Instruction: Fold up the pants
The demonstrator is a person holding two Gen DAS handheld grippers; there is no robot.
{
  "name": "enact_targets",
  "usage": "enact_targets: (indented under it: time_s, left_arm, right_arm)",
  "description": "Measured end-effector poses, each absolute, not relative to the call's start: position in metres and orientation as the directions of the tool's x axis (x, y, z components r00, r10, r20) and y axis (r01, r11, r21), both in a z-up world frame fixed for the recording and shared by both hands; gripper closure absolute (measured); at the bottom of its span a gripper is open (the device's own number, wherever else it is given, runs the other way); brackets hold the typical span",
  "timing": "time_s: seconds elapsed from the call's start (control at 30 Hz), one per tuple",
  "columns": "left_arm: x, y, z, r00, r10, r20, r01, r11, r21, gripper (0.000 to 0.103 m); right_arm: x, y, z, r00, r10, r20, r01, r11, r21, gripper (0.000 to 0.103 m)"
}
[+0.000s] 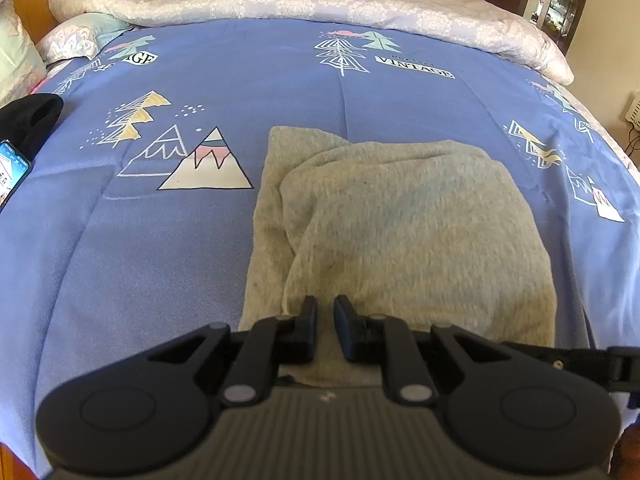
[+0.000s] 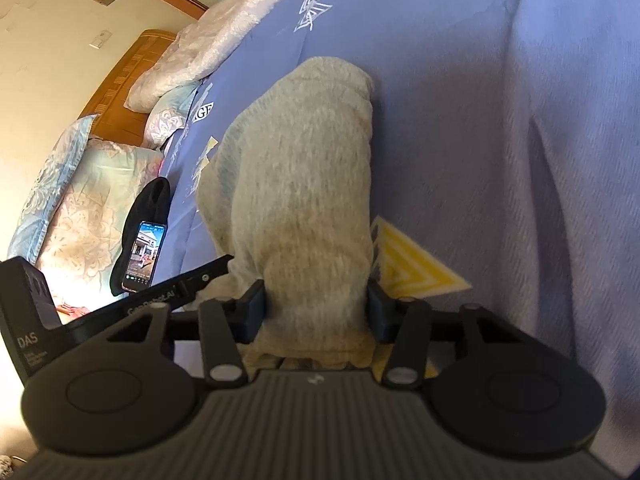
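Observation:
The grey pants (image 1: 400, 232) lie folded in a thick bundle on the blue patterned bedsheet (image 1: 160, 240). My left gripper (image 1: 325, 308) hovers over the bundle's near edge, its jaws a narrow gap apart with nothing between them. In the right wrist view, rolled sideways, the pants (image 2: 304, 184) run between the two fingers of my right gripper (image 2: 316, 300). Its jaws stand wide and close around the thick near end of the bundle. The other gripper's body (image 2: 168, 292) shows at the left of that view.
A phone (image 2: 143, 256) with a lit screen lies on a black garment (image 1: 28, 120) at the bed's left edge. Pillows (image 2: 92, 208) and a wooden headboard (image 2: 124, 76) are beyond it. A pale quilt (image 1: 300, 0) lies along the bed's far side.

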State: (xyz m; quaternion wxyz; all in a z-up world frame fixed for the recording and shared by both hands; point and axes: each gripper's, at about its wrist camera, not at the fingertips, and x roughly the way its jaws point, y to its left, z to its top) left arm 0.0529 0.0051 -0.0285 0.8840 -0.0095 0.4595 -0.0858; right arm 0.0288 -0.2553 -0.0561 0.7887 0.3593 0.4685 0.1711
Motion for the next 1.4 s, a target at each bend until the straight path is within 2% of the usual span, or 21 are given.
enact_targets:
  time_s: [0.1,0.13,0.17,0.2,0.3,0.53,0.6,0.67,0.77,0.9,0.97,1.03,1.2,1.3,1.4]
  left_arm:
    - [0.055,0.013,-0.024,0.557,-0.150,-0.817,0.112,0.988,-0.105,0.087]
    - [0.056,0.019,-0.021,0.558,-0.133,-0.819,0.084,0.991,-0.103,0.077]
    - [0.058,0.026,-0.020,0.562,-0.103,-0.821,0.050,0.995,-0.091,0.062]
    - [0.059,0.031,-0.021,0.565,-0.074,-0.822,0.020,0.997,-0.076,0.058]
    - [0.060,0.049,-0.025,0.546,-0.087,-0.833,-0.020,0.993,-0.117,0.057]
    - [0.035,0.077,-0.010,0.574,-0.171,-0.800,-0.039,0.971,-0.236,0.047]
    - [0.024,0.087,-0.003,0.591,-0.221,-0.776,-0.036,0.954,-0.299,0.037]
    - [0.016,0.095,0.002,0.614,-0.232,-0.755,-0.034,0.947,-0.319,0.023]
    - [0.019,0.103,0.002,0.621,-0.234,-0.748,-0.023,0.948,-0.316,0.016]
    - [0.035,0.113,-0.012,0.554,-0.349,-0.756,-0.013,0.904,-0.427,0.013]
    - [0.038,0.114,-0.020,0.511,-0.428,-0.745,-0.017,0.862,-0.507,0.013]
    - [0.037,0.111,-0.023,0.503,-0.466,-0.728,0.005,0.843,-0.537,0.012]
    - [0.046,0.110,-0.024,0.525,-0.415,-0.743,0.001,0.873,-0.487,0.008]
    - [0.064,0.114,-0.026,0.515,-0.435,-0.739,0.021,0.868,-0.497,0.004]
    - [0.084,0.104,-0.034,0.471,-0.468,-0.748,0.076,0.866,-0.494,0.003]
  right_arm:
    - [0.025,-0.255,-0.052,0.468,0.689,-0.554,0.089,0.587,0.805,0.057]
    - [0.023,-0.251,-0.048,0.448,0.723,-0.526,0.075,0.555,0.828,0.057]
    - [0.021,-0.244,-0.044,0.425,0.740,-0.522,0.049,0.557,0.829,0.057]
    - [0.019,-0.233,-0.041,0.404,0.739,-0.539,0.018,0.583,0.812,0.057]
    - [0.015,-0.217,-0.043,0.408,0.697,-0.590,-0.045,0.661,0.749,0.053]
    - [0.017,-0.246,-0.053,0.436,0.720,-0.540,0.030,0.588,0.808,0.044]
    - [0.015,-0.259,-0.046,0.471,0.706,-0.529,0.029,0.587,0.809,0.044]
    - [0.015,-0.273,-0.039,0.518,0.673,-0.528,0.032,0.601,0.798,0.040]
    - [0.016,-0.288,-0.038,0.569,0.640,-0.517,0.067,0.590,0.804,0.037]
    - [0.019,-0.288,-0.039,0.589,0.627,-0.510,0.073,0.587,0.806,0.037]
    - [0.022,-0.284,-0.037,0.589,0.617,-0.522,0.065,0.608,0.791,0.037]
    - [0.028,-0.282,-0.034,0.591,0.598,-0.542,0.052,0.642,0.765,0.037]
    - [0.052,-0.286,-0.040,0.575,0.616,-0.539,0.073,0.617,0.784,0.033]
    - [0.053,-0.283,-0.042,0.556,0.640,-0.531,0.063,0.605,0.794,0.028]
    - [0.049,-0.274,-0.048,0.526,0.653,-0.545,0.062,0.609,0.791,0.028]
